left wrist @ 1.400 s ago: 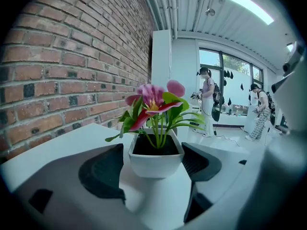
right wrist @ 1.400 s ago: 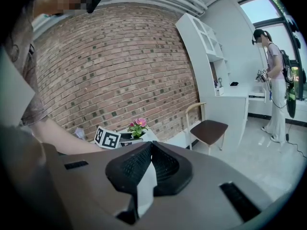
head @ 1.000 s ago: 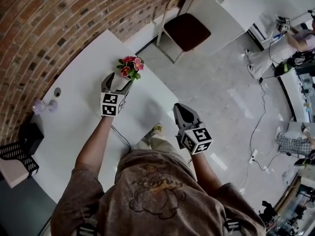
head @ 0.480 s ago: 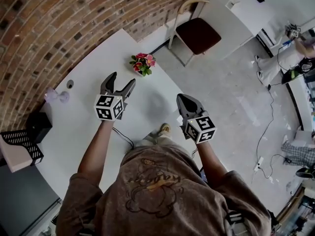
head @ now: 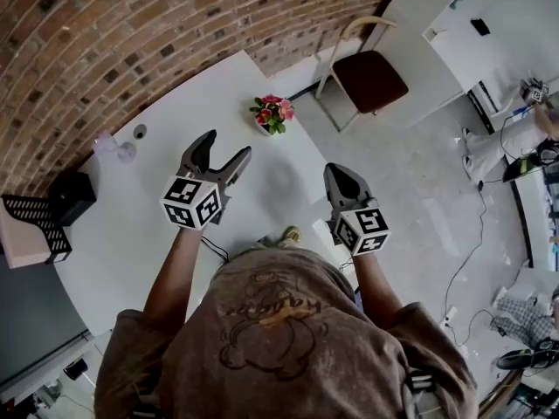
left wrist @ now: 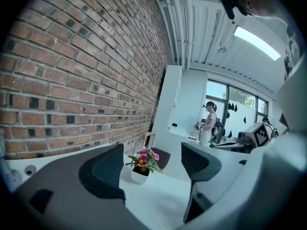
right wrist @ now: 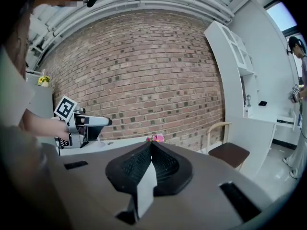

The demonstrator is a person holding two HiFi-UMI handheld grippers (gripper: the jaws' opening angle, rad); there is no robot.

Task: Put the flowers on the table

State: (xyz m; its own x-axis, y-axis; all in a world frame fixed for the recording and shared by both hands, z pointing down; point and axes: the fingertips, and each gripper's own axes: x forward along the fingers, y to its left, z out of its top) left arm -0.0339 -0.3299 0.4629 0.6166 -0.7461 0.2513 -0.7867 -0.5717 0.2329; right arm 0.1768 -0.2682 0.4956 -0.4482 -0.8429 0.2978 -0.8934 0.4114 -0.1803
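Pink-and-red flowers in small white pot [head: 272, 114] now stand free on white tabletop [head: 131, 225], ahead of left hand-held gripper [head: 226, 144] — backed off, jaws wide, empty. Right hand-held gripper [head: 339, 171] closed. Placement looks done.

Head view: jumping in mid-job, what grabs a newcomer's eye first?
The small pot of pink flowers stands alone near the far corner of the white table, below the brick wall. Next, the left gripper, fingers open and empty, aimed at it; the right gripper is shut by the table's right edge.
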